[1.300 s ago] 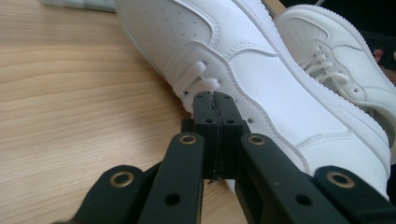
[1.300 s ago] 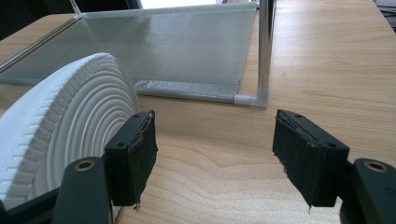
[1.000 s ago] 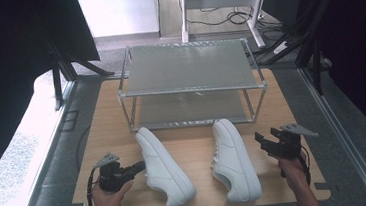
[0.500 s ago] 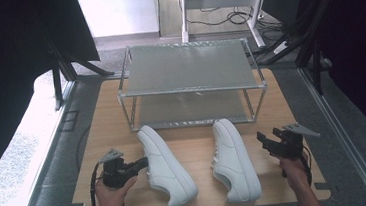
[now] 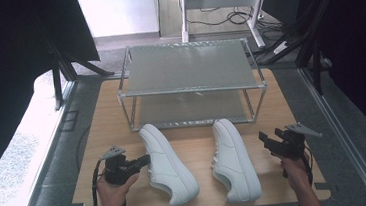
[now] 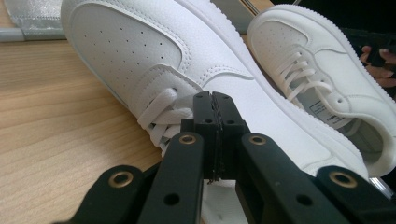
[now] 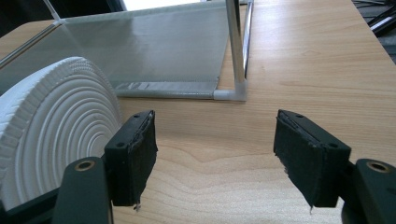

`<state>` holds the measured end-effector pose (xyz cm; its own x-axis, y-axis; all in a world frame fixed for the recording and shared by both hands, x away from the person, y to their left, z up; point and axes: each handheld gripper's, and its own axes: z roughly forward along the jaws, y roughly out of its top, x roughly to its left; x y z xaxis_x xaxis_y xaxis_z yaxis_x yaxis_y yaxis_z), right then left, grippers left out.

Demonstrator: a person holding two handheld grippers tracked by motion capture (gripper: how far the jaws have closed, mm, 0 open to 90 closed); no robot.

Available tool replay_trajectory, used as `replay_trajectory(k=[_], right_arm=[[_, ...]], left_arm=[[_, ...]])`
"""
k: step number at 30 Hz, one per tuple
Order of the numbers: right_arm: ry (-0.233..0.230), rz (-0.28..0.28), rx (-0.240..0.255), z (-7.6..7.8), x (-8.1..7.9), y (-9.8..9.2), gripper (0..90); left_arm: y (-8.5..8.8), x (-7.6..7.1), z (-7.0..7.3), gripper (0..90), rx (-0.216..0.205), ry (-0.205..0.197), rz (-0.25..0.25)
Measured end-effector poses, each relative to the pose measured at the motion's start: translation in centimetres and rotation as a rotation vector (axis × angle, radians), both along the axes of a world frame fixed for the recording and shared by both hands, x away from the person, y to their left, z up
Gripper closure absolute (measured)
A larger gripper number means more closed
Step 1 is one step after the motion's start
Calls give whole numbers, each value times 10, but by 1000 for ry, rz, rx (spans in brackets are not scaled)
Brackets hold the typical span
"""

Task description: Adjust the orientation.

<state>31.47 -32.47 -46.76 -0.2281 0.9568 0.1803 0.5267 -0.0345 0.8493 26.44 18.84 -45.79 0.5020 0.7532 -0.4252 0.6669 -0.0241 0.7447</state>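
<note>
**Two shoes on the table, rack unloaded**

Both white sneakers, the left shoe point(image 5: 168, 164) and the right shoe point(image 5: 234, 158), lie on the wooden table point(image 5: 194, 144) near its front edge, before the two-shelf rack point(image 5: 191, 72), whose shelves look bare. The left gripper point(image 5: 143, 161), jaws pressed together, touches the left shoe's laces. The right gripper point(image 5: 266, 141), jaws apart, hovers beside the right shoe. Any shelving presumably remains undone.

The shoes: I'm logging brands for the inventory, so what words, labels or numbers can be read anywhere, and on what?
None can be read.
Tongue label inside the right shoe: printed lines there, too small and blurred to read.
Left shoe: no logo or text on its upper.
Wire rack and wooden table: no markings visible.
</note>
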Motion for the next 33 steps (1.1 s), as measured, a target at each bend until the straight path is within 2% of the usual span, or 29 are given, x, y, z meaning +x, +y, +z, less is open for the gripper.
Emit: replay_trajectory(k=[4,7,8,10,16,23,30,33], right_arm=[[5,-7,4,-1,0,-2,305],[6,-11,5,-1,0,-3,304],[6,-12,6,-1,0,-3,304],[6,-16,6,-1,0,-4,305],[9,-17,7,-1,0,-5,305],[14,-16,2,-2,0,-4,305],[17,-18,-2,-3,0,-4,305],[17,-19,-4,-3,0,-6,305]], left_arm=[[-5,7,7,891,5,-9,-15],[-13,14,11,890,23,-14,-32],[-14,15,11,891,17,-4,-45],[-19,19,12,894,9,-10,-53],[-23,26,9,900,-43,12,-58],[-33,32,13,900,-17,4,-62],[-64,50,23,900,61,-11,-94],[-75,58,23,900,71,-7,-108]])
